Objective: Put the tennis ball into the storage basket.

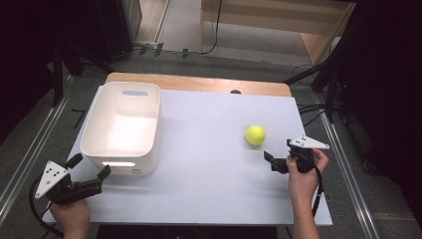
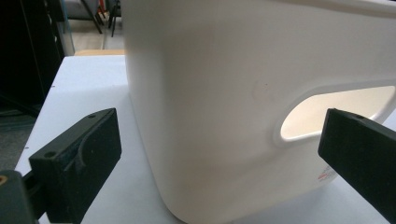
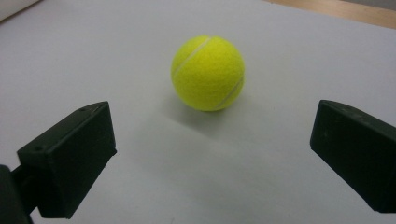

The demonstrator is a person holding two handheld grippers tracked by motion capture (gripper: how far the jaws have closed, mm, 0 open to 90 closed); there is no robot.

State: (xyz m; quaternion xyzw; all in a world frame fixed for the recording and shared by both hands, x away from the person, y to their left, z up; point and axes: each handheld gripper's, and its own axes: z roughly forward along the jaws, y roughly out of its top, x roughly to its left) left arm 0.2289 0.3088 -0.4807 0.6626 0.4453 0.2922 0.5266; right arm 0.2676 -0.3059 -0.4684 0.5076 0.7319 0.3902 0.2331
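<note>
I see the yellow ball (image 1: 255,135) on the worktop (image 1: 209,164), right in front of my right gripper (image 3: 210,154). Its jaws are wide apart and hold nothing. The ball sits just ahead, in the middle of the gap. My left gripper (image 1: 89,172) is far away by the white tub (image 1: 122,127), its jaws wide apart too, so the right one is nearer.

On the table (image 1: 209,184): bin (image 1: 122,127) far left, ball (image 1: 255,135) well apart to the right. Just before the bin's near corner, left gripper (image 1: 89,167); just before the ball, right gripper (image 1: 278,155).
</note>
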